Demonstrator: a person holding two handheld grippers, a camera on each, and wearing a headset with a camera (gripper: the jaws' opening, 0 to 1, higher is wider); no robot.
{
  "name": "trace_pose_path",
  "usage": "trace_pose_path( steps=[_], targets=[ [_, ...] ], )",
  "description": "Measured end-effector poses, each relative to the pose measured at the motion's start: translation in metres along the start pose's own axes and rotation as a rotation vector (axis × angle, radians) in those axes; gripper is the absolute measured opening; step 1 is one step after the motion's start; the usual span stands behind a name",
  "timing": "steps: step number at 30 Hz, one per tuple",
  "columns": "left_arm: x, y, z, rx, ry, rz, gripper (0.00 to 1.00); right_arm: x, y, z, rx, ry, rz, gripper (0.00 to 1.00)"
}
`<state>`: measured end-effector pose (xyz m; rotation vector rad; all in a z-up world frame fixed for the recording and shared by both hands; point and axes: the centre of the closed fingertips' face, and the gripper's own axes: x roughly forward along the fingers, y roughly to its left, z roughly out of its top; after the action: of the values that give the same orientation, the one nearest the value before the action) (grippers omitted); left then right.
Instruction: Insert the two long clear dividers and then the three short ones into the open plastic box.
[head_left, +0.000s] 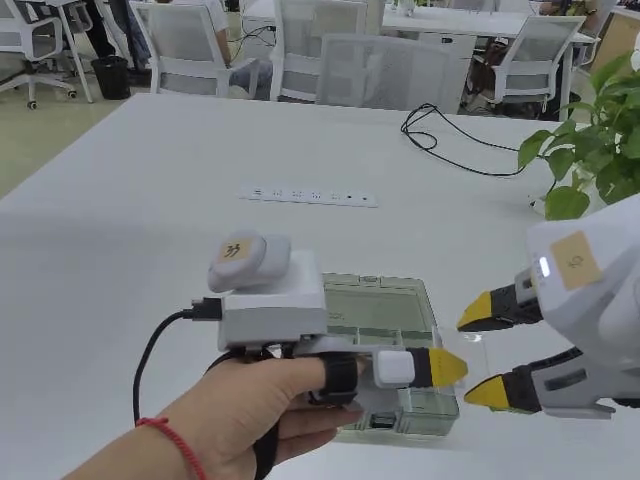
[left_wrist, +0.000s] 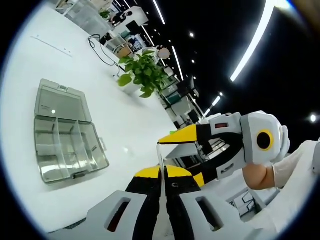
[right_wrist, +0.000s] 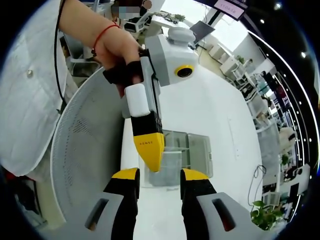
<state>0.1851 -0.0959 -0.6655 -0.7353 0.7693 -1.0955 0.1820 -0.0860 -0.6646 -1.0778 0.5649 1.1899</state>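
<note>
Clear divider (right_wrist: 172, 170) is hanging pinched in the left tool (left_wrist: 161, 171) while the wide-open right tool (right_wrist: 160, 175) is straddling it, probably to steady it for the box (left_wrist: 62, 105)

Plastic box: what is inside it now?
Inside, clear dividers split the plastic box into compartments; their count is unclear. In the head view, the left tongs, shut on another divider, and the hand cover its near side.

The box (head_left: 385, 305) and thin divider (right_wrist: 170, 175) are clear glossy plastic, on a smooth matt table (head_left: 150, 200).
</note>
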Motion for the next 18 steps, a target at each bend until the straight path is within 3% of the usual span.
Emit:
trace_pose_path(
  steps=[6,10,14,18],
  targets=[
    [-0.002,0.003,0.003,0.01,-0.013,0.008,0.0,-0.002,-0.005,0.002,0.01,-0.012,-0.01,0.34],
    [-0.006,0.005,0.002,0.075,-0.003,0.018,0.0,-0.007,-0.01,0.003,0.044,-0.041,-0.001,0.35],
    [-0.01,0.002,0.0,0.288,0.022,0.015,0.0,-0.011,-0.014,0.004,0.126,-0.107,0.056,0.32],
    [-0.013,0.001,-0.006,0.418,0.055,0.0,0.0,-0.017,-0.017,0.005,0.168,-0.143,0.106,0.29]
  ],
)
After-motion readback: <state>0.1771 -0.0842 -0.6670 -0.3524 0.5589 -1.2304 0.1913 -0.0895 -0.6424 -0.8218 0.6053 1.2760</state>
